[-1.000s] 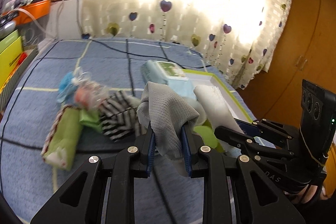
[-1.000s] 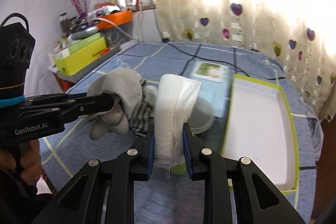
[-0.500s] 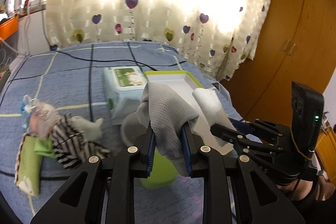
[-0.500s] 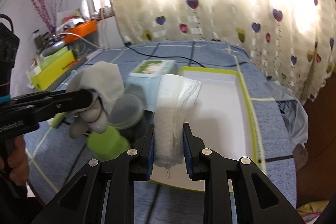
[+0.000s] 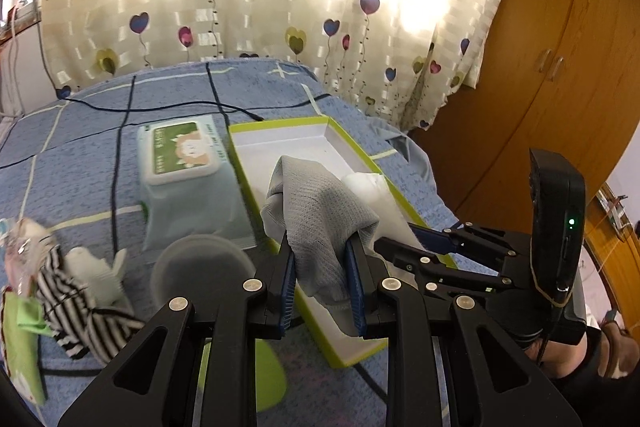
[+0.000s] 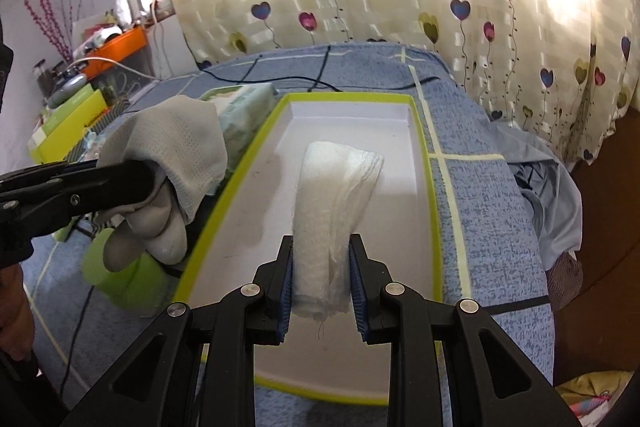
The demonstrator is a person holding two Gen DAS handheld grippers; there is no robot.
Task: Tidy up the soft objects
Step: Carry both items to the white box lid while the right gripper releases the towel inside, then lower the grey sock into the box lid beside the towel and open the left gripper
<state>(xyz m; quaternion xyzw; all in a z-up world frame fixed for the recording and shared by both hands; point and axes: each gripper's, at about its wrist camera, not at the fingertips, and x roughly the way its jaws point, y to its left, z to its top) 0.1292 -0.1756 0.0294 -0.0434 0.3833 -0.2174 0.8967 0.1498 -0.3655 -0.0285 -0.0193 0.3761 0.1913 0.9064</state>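
Observation:
My left gripper (image 5: pixel 320 267) is shut on a grey knit sock (image 5: pixel 320 211) and holds it over the left rim of the green-edged white tray (image 5: pixel 280 147). My right gripper (image 6: pixel 322 267) is shut on a rolled white cloth (image 6: pixel 336 195) and holds it above the tray's floor (image 6: pixel 396 227). The grey sock also shows in the right wrist view (image 6: pixel 176 151), hanging at the tray's left edge. The white cloth shows in the left wrist view (image 5: pixel 372 191) behind the sock.
A wet-wipes pack (image 5: pixel 184 155) lies left of the tray on the blue bed cover (image 5: pixel 80 155). A striped cloth (image 5: pixel 80 311), a green pouch (image 5: pixel 20 339) and a lidded green cup (image 5: pixel 204 271) lie at the left. A wooden wardrobe (image 5: pixel 540 67) stands right.
Both grippers have swung right from over the pile of soft things to over the tray, each still holding its cloth.

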